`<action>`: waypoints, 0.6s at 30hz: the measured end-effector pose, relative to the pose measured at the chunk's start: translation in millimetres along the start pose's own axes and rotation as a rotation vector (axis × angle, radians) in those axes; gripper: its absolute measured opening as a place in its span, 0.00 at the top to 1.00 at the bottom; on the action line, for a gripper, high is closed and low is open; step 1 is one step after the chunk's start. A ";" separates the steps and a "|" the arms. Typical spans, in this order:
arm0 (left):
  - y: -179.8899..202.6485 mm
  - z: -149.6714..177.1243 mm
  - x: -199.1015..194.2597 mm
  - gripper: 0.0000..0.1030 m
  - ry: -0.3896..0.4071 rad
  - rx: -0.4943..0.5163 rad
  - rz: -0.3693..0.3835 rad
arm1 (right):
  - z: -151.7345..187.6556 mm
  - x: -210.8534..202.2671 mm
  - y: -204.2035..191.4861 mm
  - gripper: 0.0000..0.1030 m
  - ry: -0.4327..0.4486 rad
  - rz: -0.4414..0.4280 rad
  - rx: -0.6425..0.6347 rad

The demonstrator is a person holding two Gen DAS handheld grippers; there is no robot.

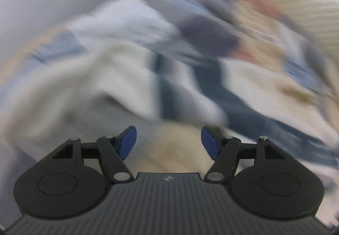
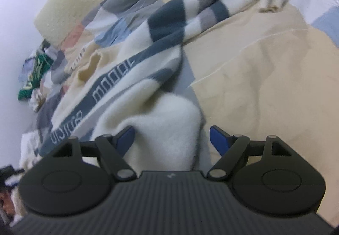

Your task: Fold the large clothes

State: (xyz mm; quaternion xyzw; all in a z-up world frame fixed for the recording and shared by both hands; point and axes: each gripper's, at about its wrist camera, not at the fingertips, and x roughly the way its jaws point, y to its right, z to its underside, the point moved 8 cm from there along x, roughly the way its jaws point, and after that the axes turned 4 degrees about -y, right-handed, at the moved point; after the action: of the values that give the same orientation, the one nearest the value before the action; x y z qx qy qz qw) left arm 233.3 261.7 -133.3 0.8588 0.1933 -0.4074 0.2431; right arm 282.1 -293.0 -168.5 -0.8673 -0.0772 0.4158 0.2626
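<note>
Sweater (image 2: pixel 148 54) lay crumpled on the quilt (image 2: pixel 264 76), striped sleeve trailing to the far right. My right gripper (image 2: pixel 171 139) stood spread, a cream fold between the pads but not pinched — probably lined up to take that near edge. My left gripper (image 1: pixel 168 141) was released, holding nothing. Its view was smeared by motion; the sweater (image 1: pixel 106 86) seemed just ahead. Only the right view showed the lettered band.
</note>
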 end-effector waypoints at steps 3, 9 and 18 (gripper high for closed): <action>60.9 41.9 -11.0 0.31 -0.058 0.129 0.067 | 2.5 -10.9 11.5 0.22 -0.001 0.010 0.057; 182.5 131.9 -29.4 0.31 -0.221 0.156 0.424 | 9.2 -34.1 12.2 0.22 0.013 -0.008 0.067; 307.8 269.7 -35.7 0.41 -0.202 0.642 0.548 | 8.6 -44.0 30.8 0.21 0.018 -0.006 0.150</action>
State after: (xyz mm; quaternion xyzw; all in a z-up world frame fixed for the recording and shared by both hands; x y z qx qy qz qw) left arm 211.9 -146.6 -173.2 0.8662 -0.2032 -0.4493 0.0804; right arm 244.7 -331.3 -159.0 -0.8487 -0.0460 0.4118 0.3287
